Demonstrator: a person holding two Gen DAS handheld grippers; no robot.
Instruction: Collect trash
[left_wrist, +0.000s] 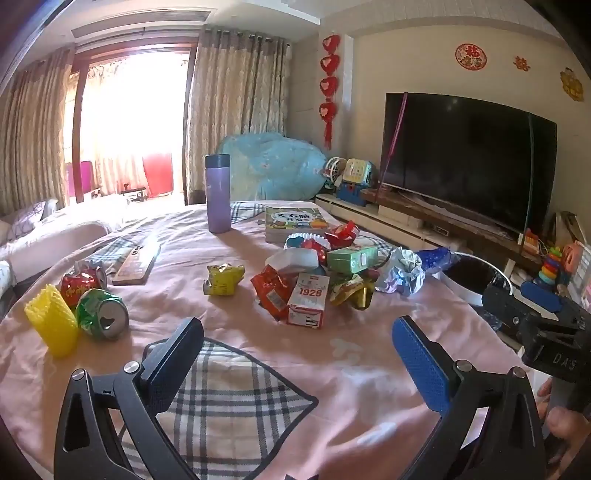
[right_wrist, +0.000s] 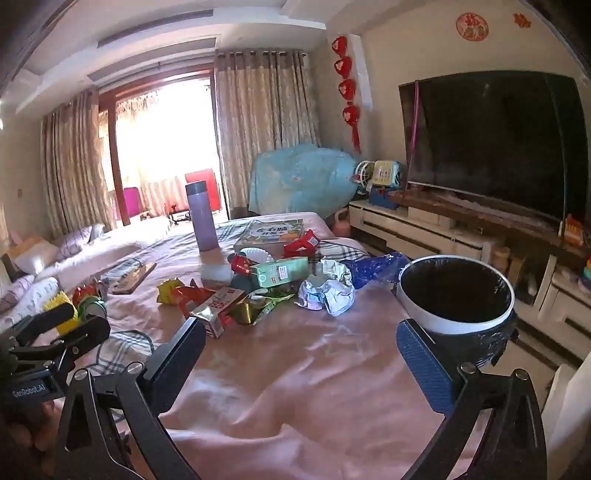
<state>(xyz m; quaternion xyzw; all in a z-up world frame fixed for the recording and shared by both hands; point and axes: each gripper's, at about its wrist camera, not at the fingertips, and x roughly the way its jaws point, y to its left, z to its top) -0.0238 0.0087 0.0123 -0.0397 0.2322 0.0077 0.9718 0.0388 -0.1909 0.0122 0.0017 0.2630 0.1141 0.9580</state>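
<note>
A heap of trash lies on the pink cloth: a white 1928 carton (left_wrist: 308, 301), a red snack wrapper (left_wrist: 271, 290), a green box (left_wrist: 351, 258), crumpled foil paper (left_wrist: 400, 271) (right_wrist: 327, 290) and a yellow wrapper (left_wrist: 223, 278). At the left lie a crushed green can (left_wrist: 101, 314), a red can (left_wrist: 79, 282) and a yellow foam sleeve (left_wrist: 53, 321). The bin (right_wrist: 458, 295), white with a black liner, stands at the table's right edge. My left gripper (left_wrist: 295, 339) is open and empty, short of the heap. My right gripper (right_wrist: 301, 343) is open and empty, left of the bin.
A purple flask (left_wrist: 218, 194) stands at the back of the table beside a children's book (left_wrist: 295, 218). A wooden board (left_wrist: 136, 260) lies at the left. A TV (left_wrist: 469, 158) on a low cabinet with toys is at the right; a sofa is at the left.
</note>
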